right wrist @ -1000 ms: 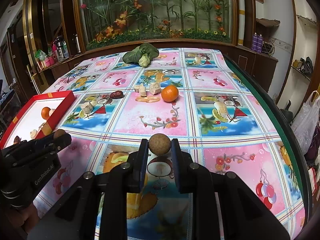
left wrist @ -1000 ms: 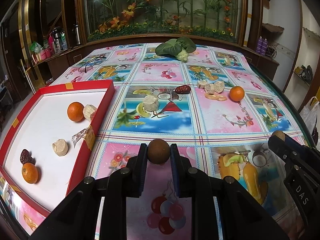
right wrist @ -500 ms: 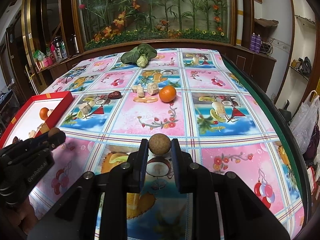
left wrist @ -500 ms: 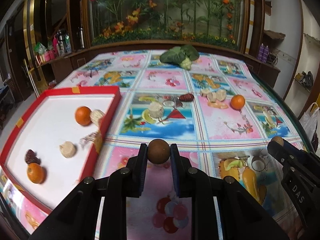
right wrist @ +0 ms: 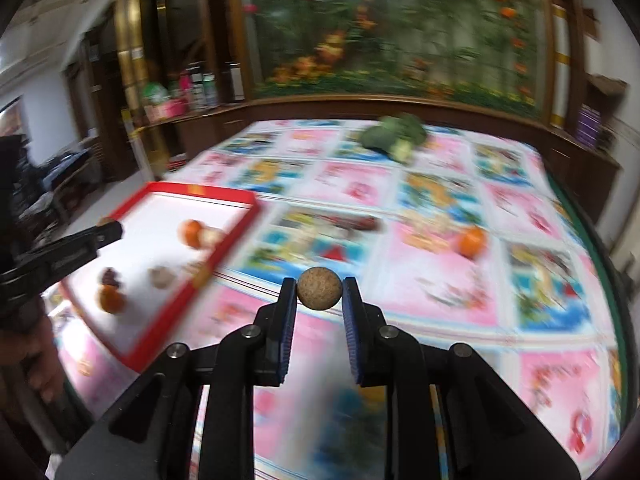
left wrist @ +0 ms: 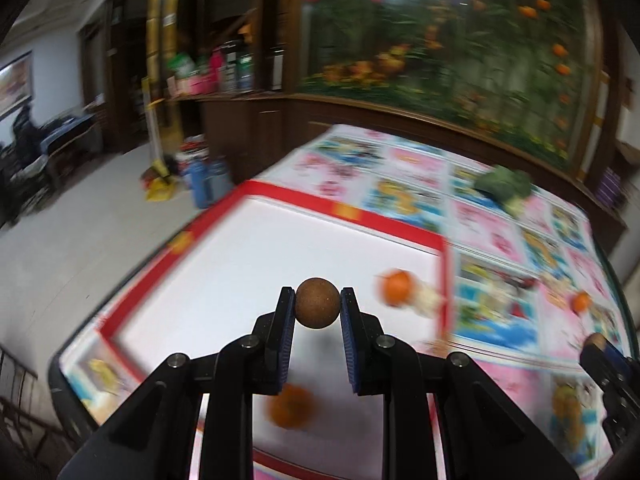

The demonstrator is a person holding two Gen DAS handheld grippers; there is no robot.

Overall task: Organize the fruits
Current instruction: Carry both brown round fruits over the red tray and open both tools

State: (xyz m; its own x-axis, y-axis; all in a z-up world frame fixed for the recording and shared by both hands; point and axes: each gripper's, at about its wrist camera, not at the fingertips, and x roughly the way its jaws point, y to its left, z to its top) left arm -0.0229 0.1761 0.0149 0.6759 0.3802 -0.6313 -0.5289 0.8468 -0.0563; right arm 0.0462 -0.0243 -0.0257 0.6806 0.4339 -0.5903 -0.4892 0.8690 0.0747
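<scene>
Each hand-held gripper clamps brown ball; oranges crowd red tray.

glossy tablecloth, matt black gripper — rough-skinned fruit

Both views smeared by motion blur. Worktop print unreadable. Tray fruit reduced to smudges: one orange with a pale lump beside it, kind unclear. Nearer orange partly hidden behind left tongs. Right view: dark piece in tray unidentifiable; greens fuzzy.
</scene>
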